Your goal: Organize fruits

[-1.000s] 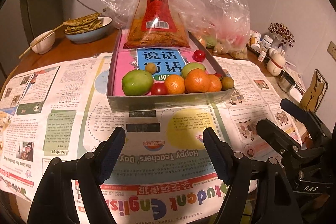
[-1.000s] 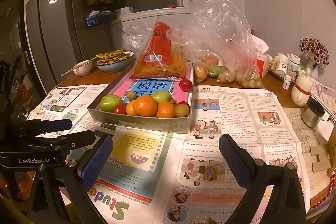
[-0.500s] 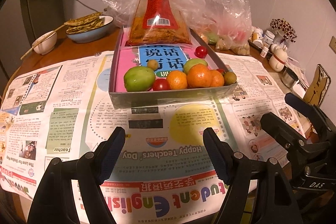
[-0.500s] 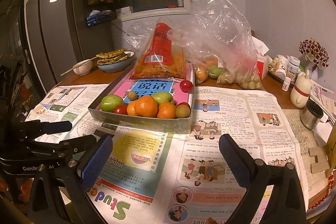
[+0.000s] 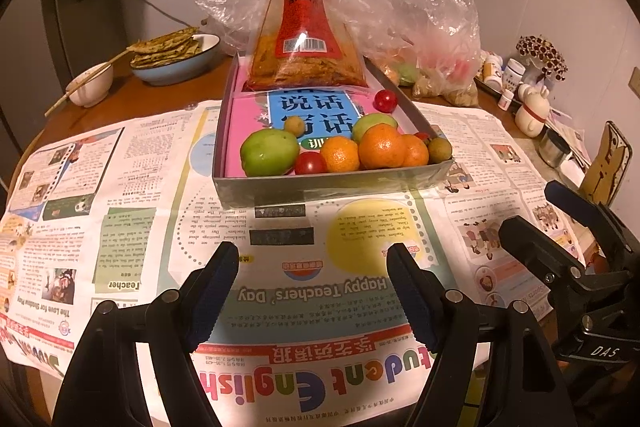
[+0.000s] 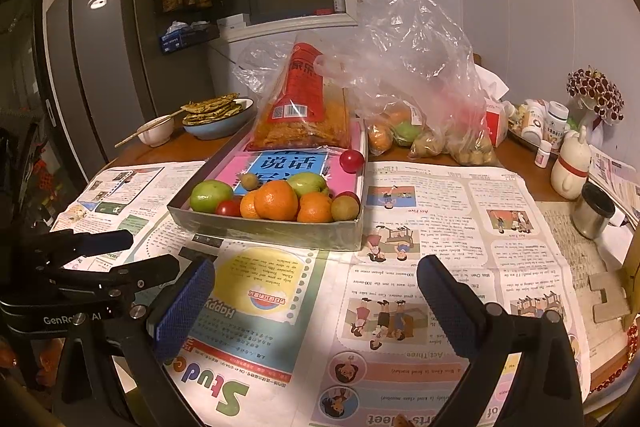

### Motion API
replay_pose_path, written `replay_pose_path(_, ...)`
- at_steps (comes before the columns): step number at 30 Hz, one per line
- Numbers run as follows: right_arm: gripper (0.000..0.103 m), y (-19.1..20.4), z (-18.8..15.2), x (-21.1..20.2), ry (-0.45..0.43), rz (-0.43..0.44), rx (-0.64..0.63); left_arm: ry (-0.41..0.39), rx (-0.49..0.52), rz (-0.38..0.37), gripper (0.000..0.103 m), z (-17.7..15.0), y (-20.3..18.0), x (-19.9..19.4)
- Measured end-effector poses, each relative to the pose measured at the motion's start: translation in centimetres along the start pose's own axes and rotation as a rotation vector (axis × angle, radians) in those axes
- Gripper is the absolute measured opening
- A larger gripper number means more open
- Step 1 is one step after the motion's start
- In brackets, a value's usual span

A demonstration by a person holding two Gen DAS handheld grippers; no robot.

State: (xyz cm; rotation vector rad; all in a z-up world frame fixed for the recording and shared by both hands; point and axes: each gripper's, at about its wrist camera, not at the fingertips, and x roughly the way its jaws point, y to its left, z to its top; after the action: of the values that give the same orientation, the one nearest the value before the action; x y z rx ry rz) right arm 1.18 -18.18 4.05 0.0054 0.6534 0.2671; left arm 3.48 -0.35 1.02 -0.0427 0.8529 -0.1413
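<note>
Both grippers, left gripper [image 5: 312,263] and right gripper [image 6: 316,279], hung spread and empty over newspaper [image 5: 132,227]. Fruits [image 5: 344,151] crowded the tray [image 5: 332,185]'s near end. Snack bag [image 5: 306,43] stood behind; plastic bags [image 6: 420,83] blurred their contents.

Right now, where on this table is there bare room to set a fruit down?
The newspaper left of the tray and in front of it lies bare. The tray's near end is crowded with fruit. Behind it, plastic bags and a bowl crowd the back.

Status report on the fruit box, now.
Left gripper open, empty; right gripper open, empty. Fruit piled at near end of box, untouched. Only newspaper between.
</note>
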Motion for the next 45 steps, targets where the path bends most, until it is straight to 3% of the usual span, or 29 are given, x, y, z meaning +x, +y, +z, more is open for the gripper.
replay_pose_path(45,0.102,0.27,-0.1,0.57,0.015,-0.002,0.013,-0.01,0.003,0.017,0.078,0.2,0.36,0.04)
